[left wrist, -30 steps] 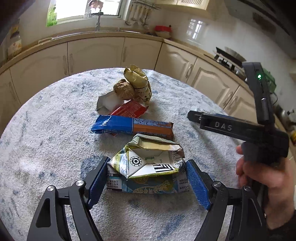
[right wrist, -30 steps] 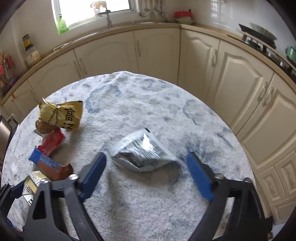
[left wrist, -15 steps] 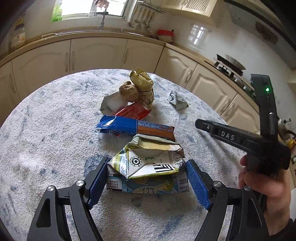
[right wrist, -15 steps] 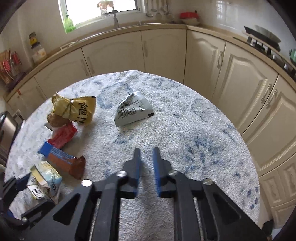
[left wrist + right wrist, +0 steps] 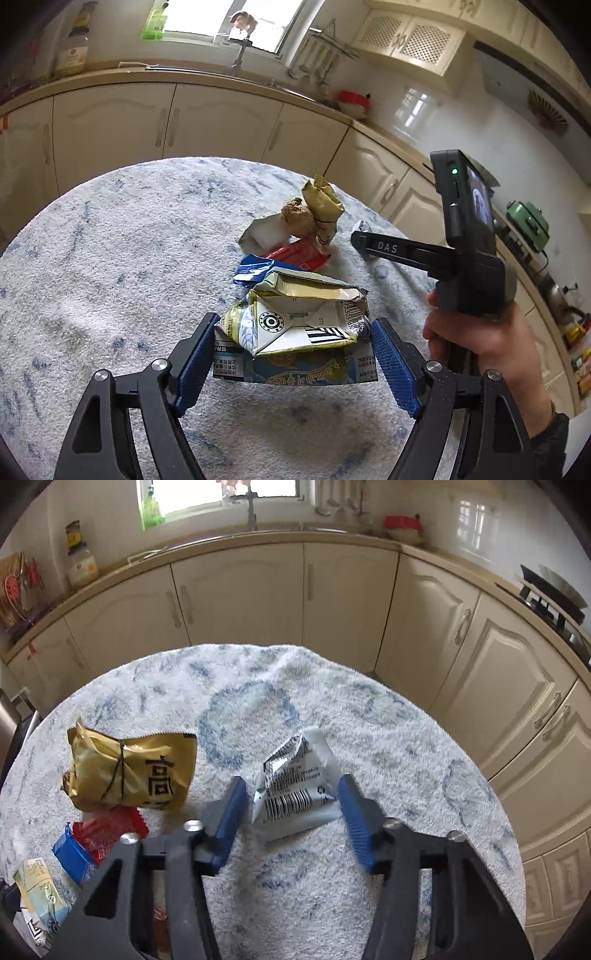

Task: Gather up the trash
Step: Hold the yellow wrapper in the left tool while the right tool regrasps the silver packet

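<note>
My left gripper (image 5: 295, 363) is shut on a crushed milk carton (image 5: 295, 332) and holds it above the round table. Beyond it lie a blue wrapper (image 5: 255, 271), a red wrapper (image 5: 299, 254), a white scrap (image 5: 264, 232), a brown paper ball (image 5: 297, 218) and a yellow bag (image 5: 323, 206). My right gripper (image 5: 291, 816) is open, its blue pads on either side of a silver-white wrapper (image 5: 295, 786) lying on the table. The yellow bag (image 5: 129, 771) lies left of it. The right gripper also shows in the left wrist view (image 5: 360, 240).
The table carries a white and blue fluffy cloth (image 5: 406, 738). Cream kitchen cabinets (image 5: 347, 602) curve round behind the table, with a sink and window at the back and a stove (image 5: 554, 602) at the right.
My right gripper has opened and moved forward so its pads sit around the silver-white wrapper. My left gripper has lifted the milk carton up off the table.
</note>
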`<state>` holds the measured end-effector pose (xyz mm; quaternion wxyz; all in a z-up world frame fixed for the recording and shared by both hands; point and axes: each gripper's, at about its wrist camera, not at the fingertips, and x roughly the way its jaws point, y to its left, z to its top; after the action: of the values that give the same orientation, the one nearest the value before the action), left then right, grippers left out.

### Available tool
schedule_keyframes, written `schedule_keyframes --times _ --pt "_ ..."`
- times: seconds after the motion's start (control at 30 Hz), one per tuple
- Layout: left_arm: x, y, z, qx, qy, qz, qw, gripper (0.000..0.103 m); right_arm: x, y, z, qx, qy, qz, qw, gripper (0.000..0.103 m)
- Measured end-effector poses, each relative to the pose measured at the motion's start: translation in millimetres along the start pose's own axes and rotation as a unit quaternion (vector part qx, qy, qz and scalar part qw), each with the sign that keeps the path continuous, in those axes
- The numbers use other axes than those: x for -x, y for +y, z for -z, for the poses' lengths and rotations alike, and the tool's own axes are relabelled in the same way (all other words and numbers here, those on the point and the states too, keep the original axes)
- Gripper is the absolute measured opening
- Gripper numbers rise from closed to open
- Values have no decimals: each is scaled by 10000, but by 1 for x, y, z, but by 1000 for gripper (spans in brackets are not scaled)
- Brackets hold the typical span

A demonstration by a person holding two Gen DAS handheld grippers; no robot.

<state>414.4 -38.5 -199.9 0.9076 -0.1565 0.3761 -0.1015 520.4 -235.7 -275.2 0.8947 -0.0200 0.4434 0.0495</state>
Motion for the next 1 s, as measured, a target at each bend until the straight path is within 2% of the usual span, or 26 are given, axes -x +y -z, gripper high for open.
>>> schedule_keyframes --times 0.2,0.3,0.37,0.6,0.67,0.73,0.77,0.87,0.97,1.0 --pt "-3 -1 -2 -35 72 -22 10000 77 15 -2 19 -15 -6 -199 9998 15" --pt "-4 -2 -2 -45 71 -37 10000 77 26 -4 32 -52 8 -309 9995 9" --pt "-4 -3 -2 -70 83 -73 9999 77 32 -5 39 -47 23 -350 9994 9" --pt "-1 -2 -6 -175 -39 -189 9997 77 35 -10 32 -105 -74 -393 9991 12" --pt "-1 -2 -11 -277 -57 -280 9992 77 30 -7 26 -71 -55 -385 9992 22" --pt "-3 1 -19 -347 -99 -403 9985 77 25 -3 20 -52 -83 -385 9992 46" --pt "-4 3 -24 -373 -126 -448 9982 77 22 -1 16 -37 -105 -376 9992 48" --pt "-8 8 -39 -419 -158 -554 9975 77 6 6 4 36 -31 -368 9993 49" --pt "-15 15 -48 -439 -153 -640 9969 77 -6 11 -4 207 -28 -98 9997 48" --pt "-18 17 -51 -414 -136 -649 9969 77 -7 10 -6 178 -8 -127 9998 40"
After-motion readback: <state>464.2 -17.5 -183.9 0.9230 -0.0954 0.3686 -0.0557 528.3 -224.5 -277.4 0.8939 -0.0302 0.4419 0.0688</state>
